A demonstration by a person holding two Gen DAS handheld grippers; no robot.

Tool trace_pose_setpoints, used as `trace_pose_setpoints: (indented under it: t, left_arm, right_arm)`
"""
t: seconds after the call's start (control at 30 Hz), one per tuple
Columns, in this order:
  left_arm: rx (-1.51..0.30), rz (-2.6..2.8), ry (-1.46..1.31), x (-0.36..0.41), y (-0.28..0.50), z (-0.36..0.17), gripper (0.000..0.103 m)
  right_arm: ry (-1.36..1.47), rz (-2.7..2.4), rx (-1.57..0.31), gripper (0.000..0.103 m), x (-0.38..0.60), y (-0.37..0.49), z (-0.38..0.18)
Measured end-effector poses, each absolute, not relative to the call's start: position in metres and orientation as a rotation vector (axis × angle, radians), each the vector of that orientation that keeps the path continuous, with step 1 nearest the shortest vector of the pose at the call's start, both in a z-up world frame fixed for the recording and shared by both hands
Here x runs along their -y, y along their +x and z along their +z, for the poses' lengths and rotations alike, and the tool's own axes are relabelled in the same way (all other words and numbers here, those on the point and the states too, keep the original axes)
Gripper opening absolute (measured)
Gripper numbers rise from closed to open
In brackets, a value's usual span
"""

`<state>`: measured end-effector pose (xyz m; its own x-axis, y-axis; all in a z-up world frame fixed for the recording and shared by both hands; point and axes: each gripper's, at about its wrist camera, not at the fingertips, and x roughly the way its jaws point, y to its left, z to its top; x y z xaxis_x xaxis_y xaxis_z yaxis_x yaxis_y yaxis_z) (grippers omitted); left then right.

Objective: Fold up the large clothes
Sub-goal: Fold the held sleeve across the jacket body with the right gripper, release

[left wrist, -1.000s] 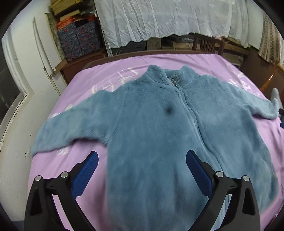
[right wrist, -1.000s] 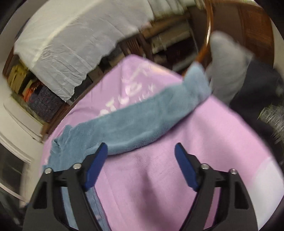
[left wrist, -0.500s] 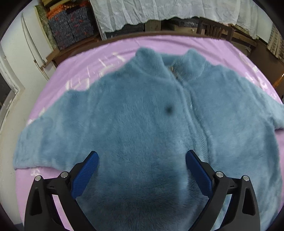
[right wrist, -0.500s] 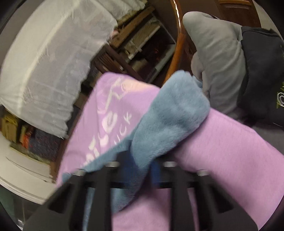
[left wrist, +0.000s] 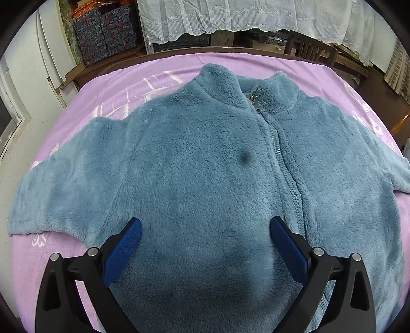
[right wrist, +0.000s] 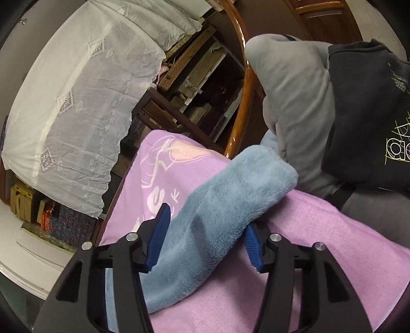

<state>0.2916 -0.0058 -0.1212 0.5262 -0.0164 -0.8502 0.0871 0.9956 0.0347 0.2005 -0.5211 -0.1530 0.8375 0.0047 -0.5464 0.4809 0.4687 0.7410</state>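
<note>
A fluffy blue zip-up fleece jacket point(left wrist: 205, 158) lies spread front-up on a purple blanket point(left wrist: 128, 84), both sleeves out to the sides. My left gripper point(left wrist: 205, 230) is open and empty, held low over the jacket's lower chest, left of the zip point(left wrist: 289, 174). In the right wrist view, the jacket's sleeve point(right wrist: 230, 199) runs between the blue pads of my right gripper point(right wrist: 205, 225). The jaws stand on either side of the sleeve near its cuff, closed in around it but not fully together.
A person in grey trousers and a dark top point(right wrist: 358, 102) sits close behind the cuff. A curved wooden rail point(right wrist: 241, 102) edges the bed. White lace cloth point(left wrist: 256, 18) covers shelves at the back. Patterned boxes point(left wrist: 107, 35) stand at far left.
My left gripper has moved in closer and lower over the jacket. My right gripper has moved to the sleeve cuff and narrowed its jaws around it.
</note>
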Motion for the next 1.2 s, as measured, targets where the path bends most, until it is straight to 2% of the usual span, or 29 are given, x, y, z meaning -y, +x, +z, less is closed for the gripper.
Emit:
trace_pose_setpoints:
  t: [0.03,0.07,0.13,0.3,0.43,0.73,1.07,1.2]
  left_arm:
    - [-1.016,-0.063,0.077,0.006,0.291,-0.121,0.1]
    - [-1.018,-0.066,0.08,0.006,0.29,-0.12,0.1]
    - [-1.019,-0.071,0.083,0.004,0.29,-0.117,0.1]
    - [-0.943,0.052,0.05,-0.024,0.294,-0.1,0.1]
    - [-1.011,0.1,0.025,-0.04,0.31,-0.113,0.1]
    - [-1.0,0.132,0.079,-0.026,0.314,-0.116,0.1]
    - [-1.02,0.121,0.021,-0.038,0.313,-0.12,0.1]
    - [-1.029,0.115,0.018,-0.039,0.313,-0.12,0.1]
  right_arm:
    - [1.07,-0.294,-0.541,0.025,0.522,0.204,-0.158]
    - [1.082,-0.288,-0.55,0.012,0.523,0.205,-0.161]
    - [1.086,-0.288,-0.553,0.009,0.523,0.206,-0.163]
    - [0.893,-0.293,-0.517,0.008,0.5,0.212,-0.136]
    - [0.69,-0.23,-0.505,0.008,0.457,0.227,-0.112]
    - [0.531,-0.036,-0.566,0.008,0.349,0.271,-0.082]
    - [0.404,0.149,-0.678,0.008,0.222,0.307,-0.077]
    - [0.333,0.23,-0.797,0.011,0.177,0.317,-0.095]
